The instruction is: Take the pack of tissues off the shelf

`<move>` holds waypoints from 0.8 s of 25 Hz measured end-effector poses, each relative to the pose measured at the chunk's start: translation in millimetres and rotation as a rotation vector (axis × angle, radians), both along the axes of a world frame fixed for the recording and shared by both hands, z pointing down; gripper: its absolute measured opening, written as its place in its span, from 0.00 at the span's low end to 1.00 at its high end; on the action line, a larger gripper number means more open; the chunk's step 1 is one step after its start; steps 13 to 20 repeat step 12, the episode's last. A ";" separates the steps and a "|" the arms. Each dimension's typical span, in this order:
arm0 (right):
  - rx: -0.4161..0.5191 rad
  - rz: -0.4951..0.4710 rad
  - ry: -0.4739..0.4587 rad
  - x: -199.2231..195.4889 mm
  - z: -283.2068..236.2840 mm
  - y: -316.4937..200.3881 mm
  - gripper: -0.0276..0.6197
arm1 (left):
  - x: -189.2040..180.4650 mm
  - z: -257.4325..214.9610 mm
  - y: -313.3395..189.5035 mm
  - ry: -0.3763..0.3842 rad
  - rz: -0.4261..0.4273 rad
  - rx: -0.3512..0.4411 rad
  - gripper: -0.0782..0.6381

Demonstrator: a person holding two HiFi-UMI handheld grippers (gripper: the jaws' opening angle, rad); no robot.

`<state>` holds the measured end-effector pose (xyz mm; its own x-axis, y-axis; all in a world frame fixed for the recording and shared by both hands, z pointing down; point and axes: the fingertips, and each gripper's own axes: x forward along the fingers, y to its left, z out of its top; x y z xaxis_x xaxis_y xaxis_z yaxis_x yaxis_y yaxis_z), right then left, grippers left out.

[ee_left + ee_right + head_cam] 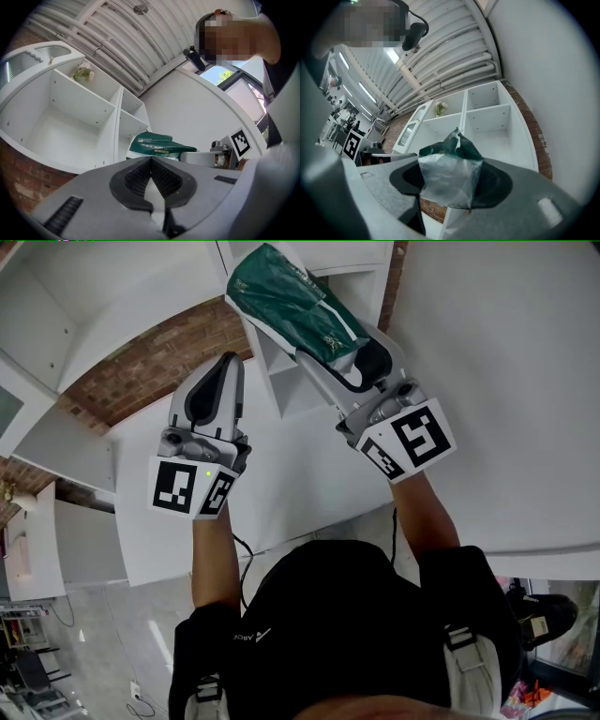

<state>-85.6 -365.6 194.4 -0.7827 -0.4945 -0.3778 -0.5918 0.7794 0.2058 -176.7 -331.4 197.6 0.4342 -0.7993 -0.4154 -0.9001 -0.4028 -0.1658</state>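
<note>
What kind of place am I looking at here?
Probably a lab or workshop hall rather than a home: bare ceiling pipes overhead, a brick wall, and a nearly empty white shelf unit.

The pack of tissues (295, 306) is wrapped in glossy, crinkled plastic film, dark green and partly clear. The shelf (79, 108) is finished in smooth, matt white board. The brick wall (150, 367) is left rough and matt.
</note>
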 end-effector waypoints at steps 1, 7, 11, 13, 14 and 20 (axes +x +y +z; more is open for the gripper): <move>-0.002 0.000 -0.001 0.0 0.4 -0.3 0.46 | 0.0 0.2 -0.1 -0.001 0.000 -0.001 0.11; -0.008 0.004 -0.004 0.0 1.6 -1.1 0.46 | -0.2 1.0 -1.2 -0.006 0.006 -0.007 0.11; -0.012 0.007 -0.003 -0.3 2.5 -2.2 0.46 | -0.8 1.5 -1.9 -0.006 0.010 -0.009 0.11; -0.013 0.008 -0.003 -0.3 2.8 -2.6 0.46 | -0.8 1.7 -2.1 -0.006 0.012 -0.010 0.11; -0.013 0.008 -0.003 -0.3 2.8 -2.6 0.46 | -0.8 1.7 -2.1 -0.006 0.012 -0.010 0.11; -0.013 0.008 -0.003 -0.3 2.8 -2.6 0.46 | -0.8 1.7 -2.1 -0.006 0.012 -0.010 0.11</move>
